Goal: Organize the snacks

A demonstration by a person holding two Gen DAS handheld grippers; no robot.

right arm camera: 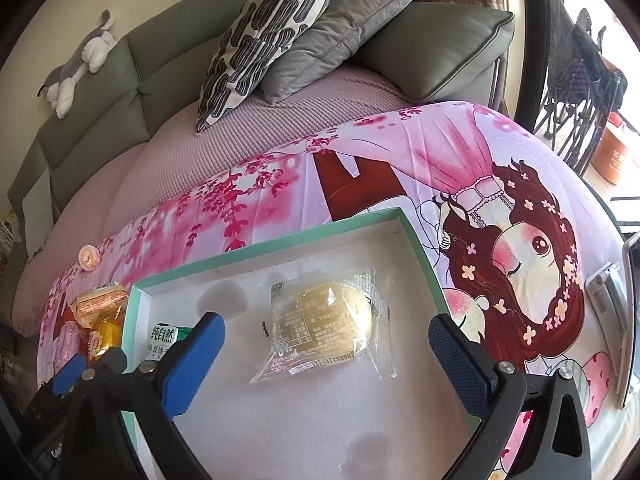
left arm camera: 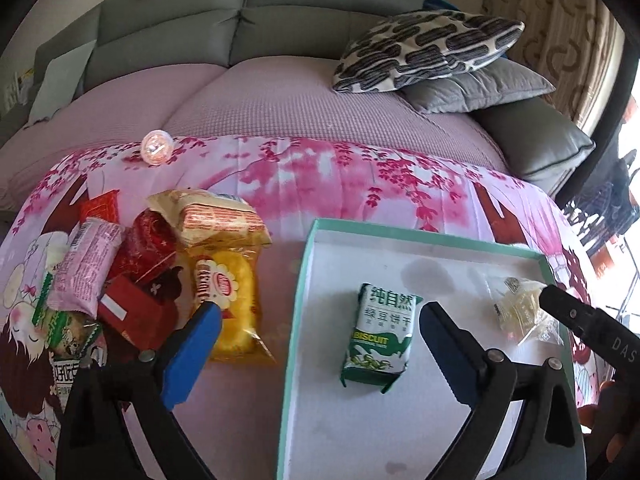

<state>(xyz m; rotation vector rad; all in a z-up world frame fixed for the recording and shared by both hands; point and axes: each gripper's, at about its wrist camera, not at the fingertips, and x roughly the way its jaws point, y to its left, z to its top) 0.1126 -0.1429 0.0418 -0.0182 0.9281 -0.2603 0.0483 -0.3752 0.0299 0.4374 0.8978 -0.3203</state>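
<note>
Both grippers stand wide apart with nothing between the blue pads. The left gripper [left arm camera: 320, 320] straddles the left wall of the shallow white cardboard box with a teal rim [left arm camera: 304, 272], one finger outside over the heap, the other inside. The right gripper [right arm camera: 326, 336] hangs over the box floor above the clear plastic packet holding a pale round pastry [right arm camera: 324, 320].

That pastry packet lies flat near the box's far right corner, just apart from both pads. It looks light and soft; the film is glossy and probably slippery, and the cake inside would likely crush under a hard squeeze. If it needs shifting, a gentle pinch across the bun's width, or on the crimped end seam, seems safest.

The green and white biscuit packet with printed lettering [left arm camera: 378, 336] lies mid-floor, nearer the left wall. It seems fairly stiff and blocky, easy to clamp across its short sides.

Left of the box, on the pink printed cloth, the heap remains unsorted: a yellow cake in a clear gold-edged wrapper [left arm camera: 236, 300] just beside the box, a cream brick-patterned packet [left arm camera: 218, 216] behind it, a red carton [left arm camera: 132, 312] and a pink foil packet [left arm camera: 88, 268] toward the cloth's left edge. The yellow cake looks squashy and its wrapper slick, so gripping across its middle, lightly, would suit; the red carton looks rigid and forgiving.
</note>
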